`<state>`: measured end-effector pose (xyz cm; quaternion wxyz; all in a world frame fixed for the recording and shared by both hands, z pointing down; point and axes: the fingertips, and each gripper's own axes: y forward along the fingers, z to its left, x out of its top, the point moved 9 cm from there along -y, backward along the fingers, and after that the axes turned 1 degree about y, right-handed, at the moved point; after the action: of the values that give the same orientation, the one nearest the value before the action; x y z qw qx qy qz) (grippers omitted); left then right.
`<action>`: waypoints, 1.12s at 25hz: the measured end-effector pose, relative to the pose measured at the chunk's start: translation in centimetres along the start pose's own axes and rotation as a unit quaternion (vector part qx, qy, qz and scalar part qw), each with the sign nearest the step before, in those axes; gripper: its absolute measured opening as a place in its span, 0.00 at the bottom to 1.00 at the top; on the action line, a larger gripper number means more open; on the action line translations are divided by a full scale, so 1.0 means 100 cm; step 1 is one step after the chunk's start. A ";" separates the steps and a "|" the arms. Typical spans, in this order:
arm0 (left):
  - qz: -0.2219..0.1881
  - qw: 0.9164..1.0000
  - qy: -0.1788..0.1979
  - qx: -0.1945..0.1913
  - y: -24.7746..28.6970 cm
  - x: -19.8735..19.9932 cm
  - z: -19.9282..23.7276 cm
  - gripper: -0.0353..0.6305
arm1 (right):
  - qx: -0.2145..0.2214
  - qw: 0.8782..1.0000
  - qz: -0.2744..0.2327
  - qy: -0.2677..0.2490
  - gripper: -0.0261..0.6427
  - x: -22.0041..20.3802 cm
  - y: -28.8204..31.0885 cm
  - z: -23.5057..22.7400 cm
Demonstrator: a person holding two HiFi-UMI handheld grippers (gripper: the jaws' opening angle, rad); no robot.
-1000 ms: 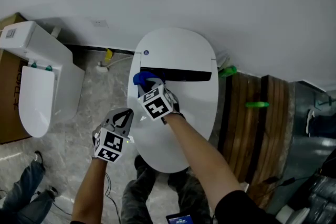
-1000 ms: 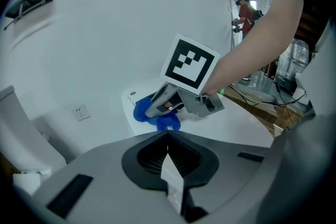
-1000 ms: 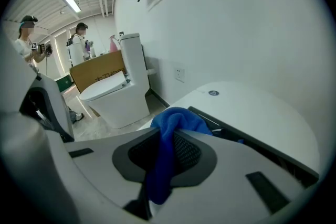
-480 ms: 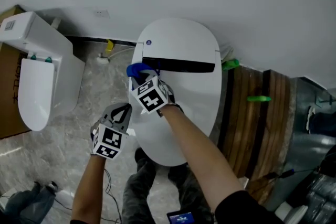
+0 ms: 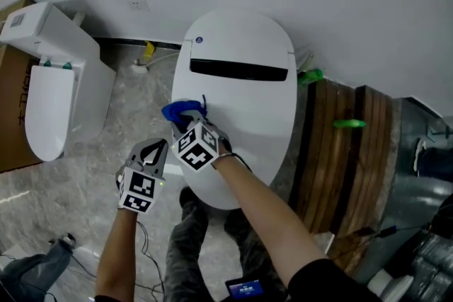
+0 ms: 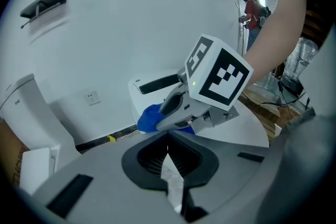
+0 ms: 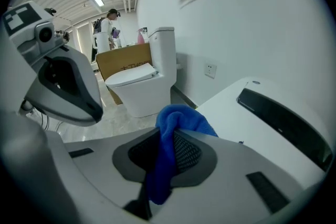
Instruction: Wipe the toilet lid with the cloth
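Cloth (image 5: 182,111) lying on toilet lid (image 5: 244,102)'s left edge, in right tool (image 5: 187,124); left tool (image 5: 154,150) hanging beside lid; second toilet (image 5: 53,102) standing farther left.

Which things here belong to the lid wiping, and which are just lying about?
In the job:
toilet lid
cloth, pinched in the right gripper
left gripper, shut, beside the lid

Lying about:
second toilet
cardboard box
green object
wooden boards
wall socket
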<state>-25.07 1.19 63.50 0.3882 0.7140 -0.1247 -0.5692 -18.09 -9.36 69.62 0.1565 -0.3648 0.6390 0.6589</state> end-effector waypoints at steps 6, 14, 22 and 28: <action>0.006 1.000 -0.012 0.003 -0.013 -0.012 -0.023 0.07 | 0.020 1.000 0.011 0.002 0.12 -0.036 -0.017 0.042; 0.014 1.000 -0.009 -0.009 -0.021 -0.021 -0.053 0.07 | 0.048 0.998 0.035 0.016 0.12 -0.080 -0.044 0.088; 0.034 0.999 -0.003 -0.041 -0.020 -0.045 -0.104 0.07 | 0.074 0.995 0.049 0.039 0.12 -0.131 -0.078 0.126; 0.026 0.997 0.004 -0.068 -0.015 -0.044 -0.139 0.07 | 0.099 0.991 0.059 0.062 0.12 -0.171 -0.107 0.145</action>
<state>-14.25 10.63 66.33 0.4508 0.6851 -0.1027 -0.5630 -3.28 10.40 72.24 0.1132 -0.3491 0.7301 0.5764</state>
